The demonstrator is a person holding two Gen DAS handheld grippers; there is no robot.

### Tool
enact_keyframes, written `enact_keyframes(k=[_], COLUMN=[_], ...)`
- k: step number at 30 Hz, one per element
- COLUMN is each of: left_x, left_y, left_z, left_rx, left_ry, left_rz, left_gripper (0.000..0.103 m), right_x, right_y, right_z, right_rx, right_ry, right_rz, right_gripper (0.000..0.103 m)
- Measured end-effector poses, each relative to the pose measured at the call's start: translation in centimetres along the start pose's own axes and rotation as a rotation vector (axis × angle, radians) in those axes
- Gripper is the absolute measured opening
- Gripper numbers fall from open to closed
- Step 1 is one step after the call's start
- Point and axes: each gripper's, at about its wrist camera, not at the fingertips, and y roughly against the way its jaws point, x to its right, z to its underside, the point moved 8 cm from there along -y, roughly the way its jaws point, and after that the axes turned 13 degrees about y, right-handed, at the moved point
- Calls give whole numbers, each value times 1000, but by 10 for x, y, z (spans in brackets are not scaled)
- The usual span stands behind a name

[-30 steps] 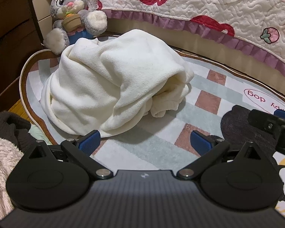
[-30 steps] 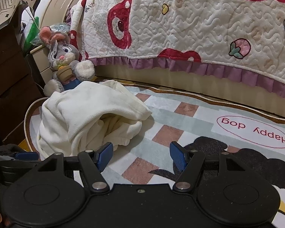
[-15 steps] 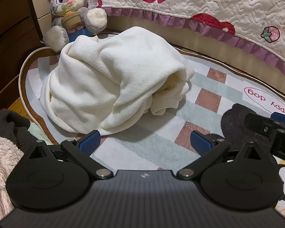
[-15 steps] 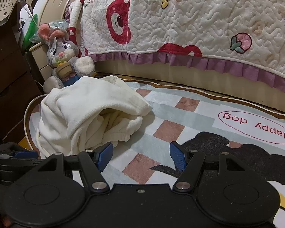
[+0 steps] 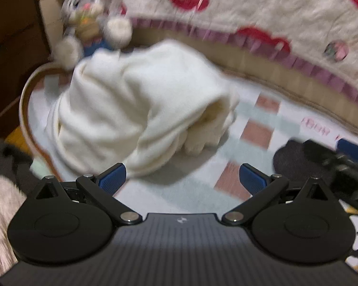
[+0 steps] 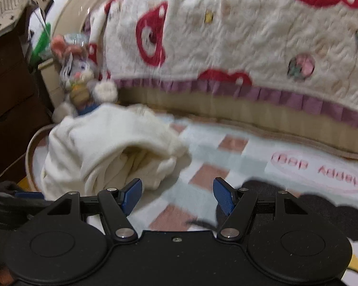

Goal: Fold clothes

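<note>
Both frames motion-blurred. Left gripper [image 5: 182, 178]: jaws spread wide, blue pads empty, nothing between them. Cream garment [image 5: 140, 109] sits bunched in a heap on the rug [image 5: 195, 190], ahead of the left claw and slightly to its left; the heap's near hem is just beyond the left pad [image 5: 113, 178], and whether they touch I cannot tell. The heap's open fold faces the claw's right, with inner layers of fabric showing. Right gripper [image 6: 177, 194]: jaws also apart, pads empty, over bare checked rug [image 6: 202, 174]. From the right claw the garment [image 6: 102, 152] is ahead and to the left, with its lower edge near the left pad [image 6: 132, 194] but not between the pads. Plush rabbit [image 5: 93, 21] sits behind the heap, far left of both claws, against a dark wooden cabinet [image 5: 9, 47]. Quilted bedspread with red print and purple ruffle [image 6: 226, 47] hangs across the whole background, beyond the rug's far edge. "Happy dog" lettering on the rug [image 6: 319, 171] is ahead-right of the right claw, upside down from this view. In the left wrist view the right gripper's body [image 5: 341, 159] enters at the right edge, level with the left claw's right pad. Dark clothing [image 5: 9, 157] and something fuzzy and pale pink [image 5: 0, 202] sit at the left claw's near left, off the rug.
</note>
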Motion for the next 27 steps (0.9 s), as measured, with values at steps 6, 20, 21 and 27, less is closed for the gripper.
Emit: enact_keyframes(k=[6, 20, 21, 27], left_x=[-3, -92, -101, -140], left_y=[9, -47, -57, -111], left_z=[-16, -143, -151, -149], left_rx=[1, -39, -27, -88], left_ry=[48, 254, 271, 421], left_rz=[102, 129, 100, 56], left_gripper=[103, 53, 49, 21], right_x=[-2, -15, -20, -70], right_y=[-6, -27, -28, -45], right_z=[-2, 7, 7, -9], right_rx=[66, -104, -117, -139], right_ry=[34, -89, -75, -45], right_rz=[42, -66, -71, -253], right_gripper=[80, 24, 20, 13])
